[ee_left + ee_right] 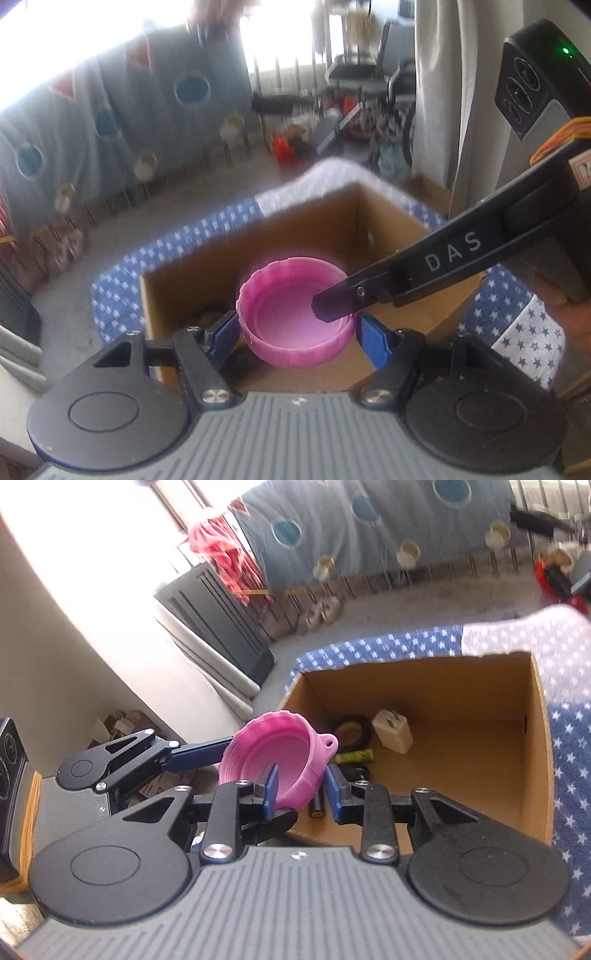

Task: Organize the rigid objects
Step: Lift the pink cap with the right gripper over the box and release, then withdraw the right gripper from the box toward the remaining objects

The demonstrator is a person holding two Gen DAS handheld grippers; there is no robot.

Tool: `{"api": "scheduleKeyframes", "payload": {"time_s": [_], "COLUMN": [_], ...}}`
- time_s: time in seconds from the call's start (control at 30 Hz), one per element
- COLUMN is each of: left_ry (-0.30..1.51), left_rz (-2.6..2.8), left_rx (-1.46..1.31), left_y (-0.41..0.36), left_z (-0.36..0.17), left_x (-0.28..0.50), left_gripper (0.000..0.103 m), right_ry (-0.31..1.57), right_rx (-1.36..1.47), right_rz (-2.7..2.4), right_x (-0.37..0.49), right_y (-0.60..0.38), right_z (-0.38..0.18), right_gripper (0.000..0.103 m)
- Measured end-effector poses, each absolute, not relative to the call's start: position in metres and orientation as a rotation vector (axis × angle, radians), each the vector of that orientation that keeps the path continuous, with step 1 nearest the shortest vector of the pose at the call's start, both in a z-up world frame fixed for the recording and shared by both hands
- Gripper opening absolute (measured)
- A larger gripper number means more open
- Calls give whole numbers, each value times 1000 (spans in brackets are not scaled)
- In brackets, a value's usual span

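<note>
Star-print bedding is carrying the cardboard box (532,738); you're holding the pink bowl (295,317) above its near edge, left gripper (297,326) spanning its sides, right gripper (301,790) pinching its rim, box interior lying just ahead.

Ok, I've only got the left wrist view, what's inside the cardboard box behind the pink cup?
Observer: A tape roll, a white plug block and a green tube lie on the cardboard box floor.
Operator: Where's the right gripper's other finger?
Observer: Outside the pink cup wall, so the right gripper straddles it.
Operator: Anything on the cup's outside?
Observer: A small loop tab, on the side towards the box.
</note>
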State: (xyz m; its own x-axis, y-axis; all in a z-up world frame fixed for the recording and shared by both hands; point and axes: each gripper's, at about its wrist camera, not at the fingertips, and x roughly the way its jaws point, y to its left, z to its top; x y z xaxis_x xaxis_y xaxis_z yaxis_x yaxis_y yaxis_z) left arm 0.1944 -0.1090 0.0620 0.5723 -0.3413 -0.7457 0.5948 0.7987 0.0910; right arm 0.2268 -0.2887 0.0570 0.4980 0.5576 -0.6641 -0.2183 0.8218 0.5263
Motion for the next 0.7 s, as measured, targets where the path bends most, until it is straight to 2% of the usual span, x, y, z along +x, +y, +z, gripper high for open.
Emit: {"api": "scheduleKeyframes", "payload": {"time_s": [0.33,0.7], "left_ry": [1127,1280], "left_rz": [-588,-586], "left_rx": [409,432], "left_y": [-130,-143], "left_z": [-10,-40], "left_x": [271,302], "left_gripper": [70,70], "right_ry": [1249,1395], "right_rx": [404,353], "right_rz": [470,467], "right_x": [289,323], "right_y": [-281,-274], "right_z": [-33,-77], "right_gripper": [28,29]}}
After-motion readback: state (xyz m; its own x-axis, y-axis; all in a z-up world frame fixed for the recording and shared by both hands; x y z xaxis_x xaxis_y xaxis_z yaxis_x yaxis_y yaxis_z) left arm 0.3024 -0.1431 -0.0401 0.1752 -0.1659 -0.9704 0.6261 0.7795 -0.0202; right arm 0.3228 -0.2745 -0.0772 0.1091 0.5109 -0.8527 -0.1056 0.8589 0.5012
